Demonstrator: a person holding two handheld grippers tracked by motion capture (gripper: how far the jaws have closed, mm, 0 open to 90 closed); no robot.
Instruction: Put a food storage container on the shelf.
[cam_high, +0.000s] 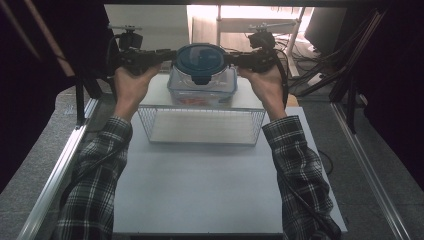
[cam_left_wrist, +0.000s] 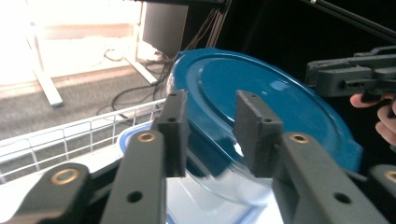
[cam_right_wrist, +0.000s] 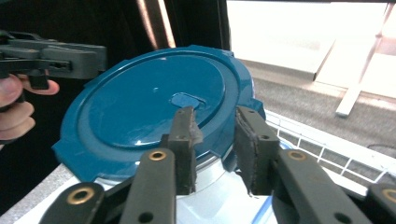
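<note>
A round glass container with a dark blue lid hangs between my two grippers, above a square clear box with something red inside. That box rests on a white wire basket. My left gripper grips the lid's left rim. In the left gripper view its jaws flank the lid edge and the glass bowl. My right gripper holds the opposite rim, its pads on either side of the lid's edge. The square box's blue rim lies under the bowl.
The basket stands at the far end of a white board on the table. An aluminium rail runs along the left side and another along the right. Cables lie on the floor behind. Basket wires show under the right gripper.
</note>
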